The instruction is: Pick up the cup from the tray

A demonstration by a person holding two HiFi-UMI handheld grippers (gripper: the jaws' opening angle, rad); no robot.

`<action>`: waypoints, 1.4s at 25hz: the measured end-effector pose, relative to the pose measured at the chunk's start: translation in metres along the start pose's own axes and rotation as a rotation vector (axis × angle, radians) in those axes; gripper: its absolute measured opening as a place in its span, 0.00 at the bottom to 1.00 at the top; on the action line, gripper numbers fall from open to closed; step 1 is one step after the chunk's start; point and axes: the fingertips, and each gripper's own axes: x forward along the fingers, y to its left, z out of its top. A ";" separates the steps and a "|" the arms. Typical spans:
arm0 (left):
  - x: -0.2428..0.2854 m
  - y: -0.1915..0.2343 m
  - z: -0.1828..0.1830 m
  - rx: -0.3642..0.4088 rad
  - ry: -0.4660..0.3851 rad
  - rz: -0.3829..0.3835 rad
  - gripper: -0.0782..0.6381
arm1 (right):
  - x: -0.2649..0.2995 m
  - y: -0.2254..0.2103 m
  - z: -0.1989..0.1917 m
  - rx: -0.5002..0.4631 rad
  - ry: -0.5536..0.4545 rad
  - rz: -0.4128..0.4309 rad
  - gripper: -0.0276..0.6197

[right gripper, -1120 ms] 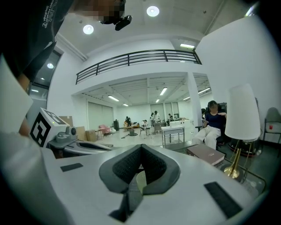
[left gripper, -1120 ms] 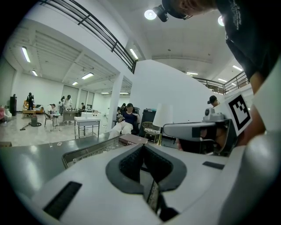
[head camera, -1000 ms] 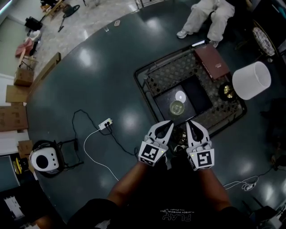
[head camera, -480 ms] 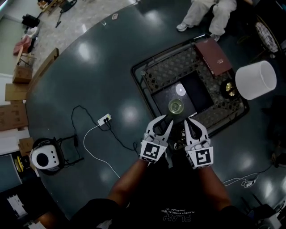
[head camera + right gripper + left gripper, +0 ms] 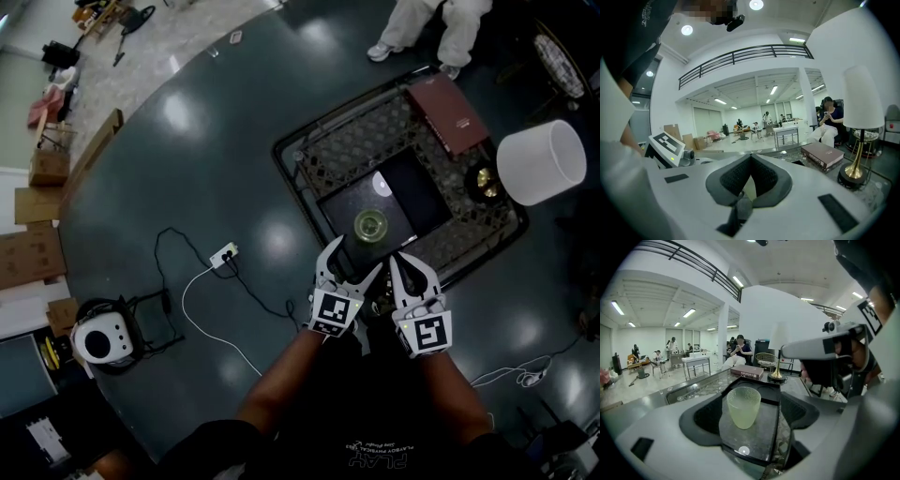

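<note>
left tongs point(image 5: 356, 258) opening, lined up on the cup point(image 5: 370, 225) for the grab — not touching yet, i think; right tongs point(image 5: 409, 267) closed, idle.

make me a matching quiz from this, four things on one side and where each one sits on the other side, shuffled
Things:
1 cup
2 book
3 lampshade
4 power strip

Places:
a on the floor
b over the brass base
c upright on the black tray
d flat at the far corner of the table

Pairs: 1-c, 2-d, 3-b, 4-a
</note>
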 end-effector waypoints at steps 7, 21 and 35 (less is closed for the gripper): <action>0.032 0.013 -0.022 -0.032 0.077 0.041 0.68 | 0.000 -0.008 -0.005 0.025 -0.008 -0.008 0.04; 0.078 0.015 -0.039 -0.006 0.146 0.020 0.68 | 0.002 -0.024 -0.026 0.054 -0.008 -0.012 0.04; 0.099 0.020 -0.041 0.011 0.120 0.022 0.66 | -0.001 -0.031 -0.034 0.051 0.013 -0.005 0.04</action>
